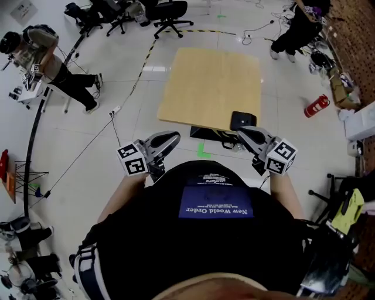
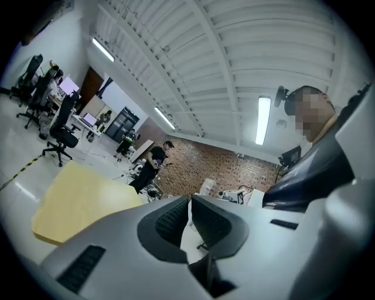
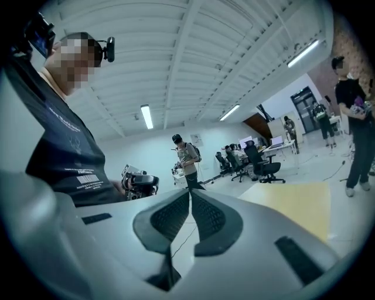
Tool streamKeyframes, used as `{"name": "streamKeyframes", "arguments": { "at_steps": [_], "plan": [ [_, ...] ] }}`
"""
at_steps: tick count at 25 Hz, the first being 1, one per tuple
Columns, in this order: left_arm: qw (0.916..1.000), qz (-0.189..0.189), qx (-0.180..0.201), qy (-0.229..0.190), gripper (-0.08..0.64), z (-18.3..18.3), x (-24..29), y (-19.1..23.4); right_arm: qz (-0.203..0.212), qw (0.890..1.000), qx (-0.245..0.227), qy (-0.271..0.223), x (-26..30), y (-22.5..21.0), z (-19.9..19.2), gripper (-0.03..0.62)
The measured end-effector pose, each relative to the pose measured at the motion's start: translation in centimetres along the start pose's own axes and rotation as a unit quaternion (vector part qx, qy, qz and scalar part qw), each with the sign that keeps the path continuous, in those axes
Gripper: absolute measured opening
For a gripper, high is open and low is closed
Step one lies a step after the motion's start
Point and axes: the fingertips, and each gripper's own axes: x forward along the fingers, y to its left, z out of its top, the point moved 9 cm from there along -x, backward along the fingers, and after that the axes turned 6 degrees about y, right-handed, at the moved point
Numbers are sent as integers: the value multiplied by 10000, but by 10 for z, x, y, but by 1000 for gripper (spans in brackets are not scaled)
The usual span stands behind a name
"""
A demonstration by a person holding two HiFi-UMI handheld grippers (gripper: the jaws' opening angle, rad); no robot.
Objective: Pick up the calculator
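The black calculator (image 1: 242,120) lies on the near right corner of the light wooden table (image 1: 205,82). Both grippers are held close to the person's chest, short of the table's near edge. The left gripper (image 1: 174,138) is shut with nothing in it, its pads meeting in its own view (image 2: 190,206). The right gripper (image 1: 242,132) is just this side of the calculator, also shut and empty (image 3: 190,199). The table shows as a yellow slab at the left of the left gripper view (image 2: 76,199) and at the right of the right gripper view (image 3: 304,202).
A red fire extinguisher (image 1: 316,106) lies on the floor right of the table. Office chairs (image 1: 170,14) stand beyond it, and cables run over the white floor. People stand at the far left (image 1: 44,55) and far right (image 1: 299,29). Green tape (image 1: 203,153) marks the floor.
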Motion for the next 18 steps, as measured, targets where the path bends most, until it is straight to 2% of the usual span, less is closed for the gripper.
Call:
{"name": "streamKeyframes", "arguments": {
  "at_steps": [4, 7, 12, 18],
  "plan": [
    [9999, 65, -23, 137, 8, 3, 11, 16, 36, 9999, 97, -34, 5, -21, -4, -12],
    [9999, -60, -92, 133, 8, 14, 16, 33, -109, 9997, 226, -4, 11, -32, 0, -12],
    [9980, -595, -106, 163, 8, 40, 12, 96, -579, 9980, 236, -9, 50, -40, 18, -12],
    [9902, -1331, 121, 412, 8, 96, 20, 186, -1365, 9901, 225, -228, 98, -55, 59, -12]
  ]
}}
